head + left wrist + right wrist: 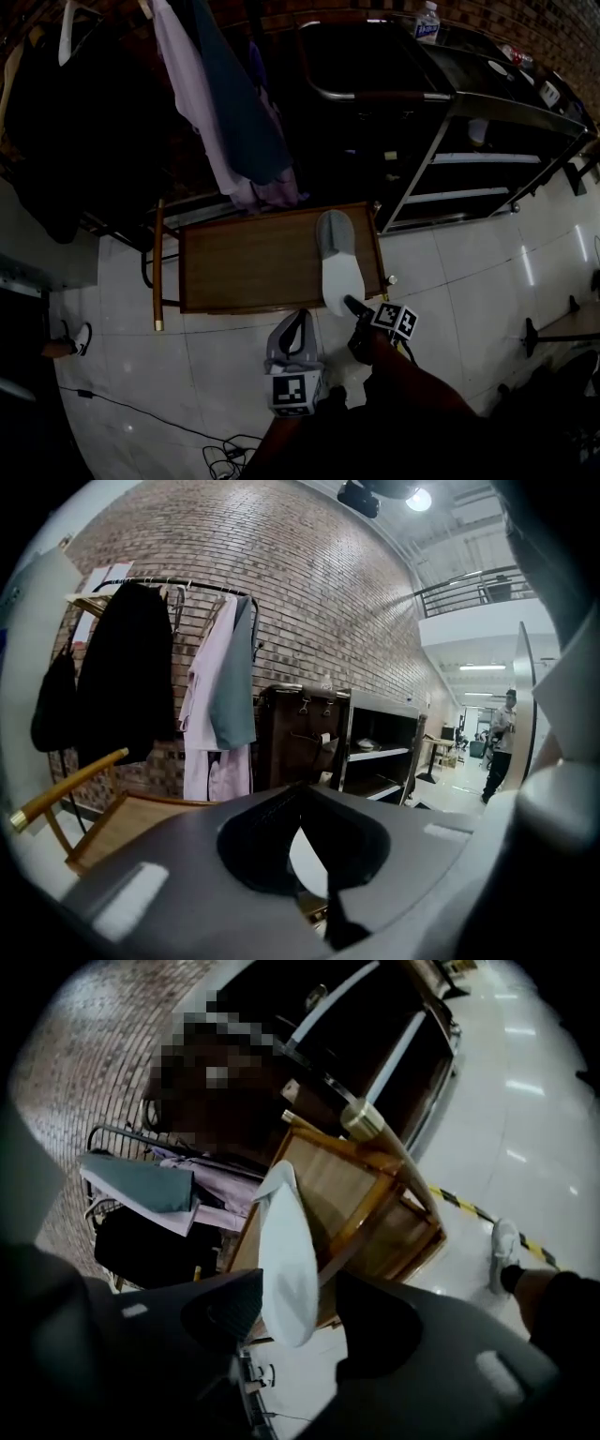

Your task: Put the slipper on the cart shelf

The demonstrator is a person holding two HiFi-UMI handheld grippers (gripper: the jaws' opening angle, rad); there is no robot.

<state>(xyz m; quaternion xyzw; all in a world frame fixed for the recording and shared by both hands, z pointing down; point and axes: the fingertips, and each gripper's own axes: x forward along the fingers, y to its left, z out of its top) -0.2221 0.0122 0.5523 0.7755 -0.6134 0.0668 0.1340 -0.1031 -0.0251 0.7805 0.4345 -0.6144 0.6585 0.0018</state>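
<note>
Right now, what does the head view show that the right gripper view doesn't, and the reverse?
Head view only: the left gripper, jaws together, and a clear plastic water bottle up top. Right gripper view only: yellow-and-black striped floor tape, and the right gripper with jaws apart either side of the white flat slipper. Both: that slipper lying on the brown wooden cart, with clothes hanging behind.

We see a wooden cart shelf (253,262) standing on the white tiled floor (469,281). One pale slipper (337,267) lies on the shelf, at its right end, toe toward the back and heel poking out over the front edge. Some thin cables (225,457) lie on the floor near us.
</note>
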